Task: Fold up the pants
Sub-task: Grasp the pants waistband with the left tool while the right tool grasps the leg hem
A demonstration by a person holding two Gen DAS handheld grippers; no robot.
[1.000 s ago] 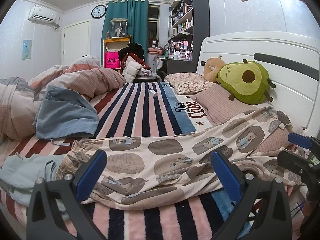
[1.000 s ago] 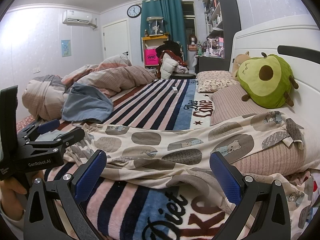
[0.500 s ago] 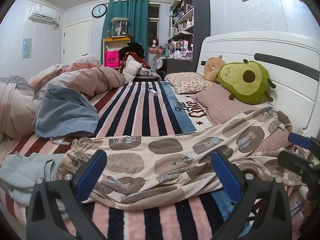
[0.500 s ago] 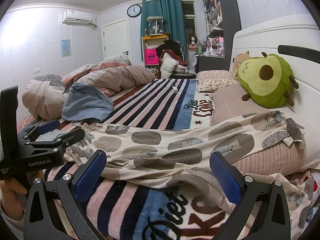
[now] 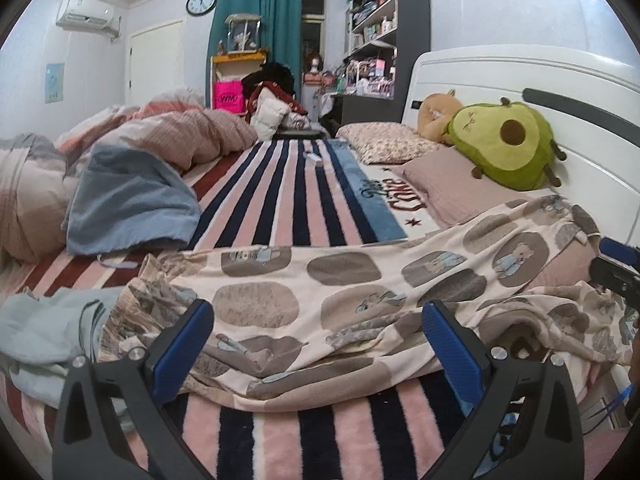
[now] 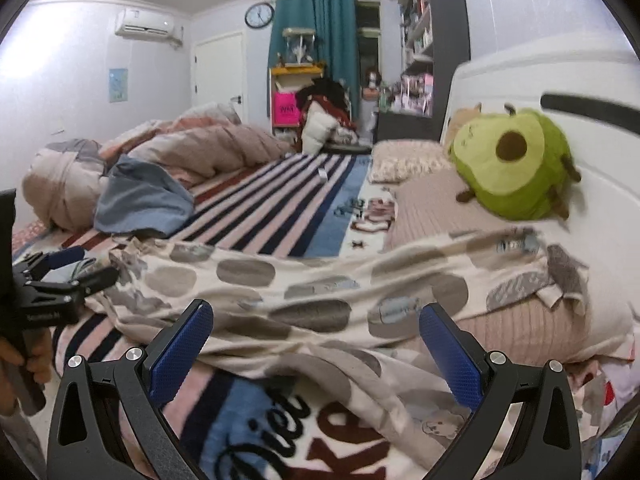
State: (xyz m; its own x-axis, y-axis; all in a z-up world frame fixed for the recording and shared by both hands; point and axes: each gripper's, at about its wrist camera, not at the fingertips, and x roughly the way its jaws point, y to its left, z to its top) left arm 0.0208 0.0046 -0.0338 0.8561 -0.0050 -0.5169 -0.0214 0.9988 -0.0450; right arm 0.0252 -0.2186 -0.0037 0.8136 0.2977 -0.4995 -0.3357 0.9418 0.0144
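- The pants (image 5: pixel 340 300), cream with grey-brown patches and little bears, lay spread crosswise over the striped blanket (image 5: pixel 296 216), one end rumpled near the pale blue garment (image 5: pixel 44 328), the other draped up over the pink pillow (image 6: pixel 520 328) by the headboard (image 5: pixel 520 76).
- The left gripper (image 5: pixel 318 344) hung just short of the near hem with its blue pads wide apart and nothing between them.
- The right gripper (image 6: pixel 316 352) was likewise spread wide and empty, low over the bunched fabric near the blanket's lettering.
- Neither leg lay flat; a fold started from that state would likely have trapped the wrinkles and come out crooked.
- The cloth in front of the right gripper was piled in overlapping layers, so a pinch there might have caught only the top layer, or both legs at once, dragging the whole garment.
- The pale blue garment touched the pants' rumpled end; a careless grab from the left could have taken it along.
- The leg end sat raised on the pillow, so pulling might have let it slide off unevenly or tug the pillow toward the avocado plush (image 5: pixel 504 144).
- The right view was blurred, so edge positions there were uncertain.
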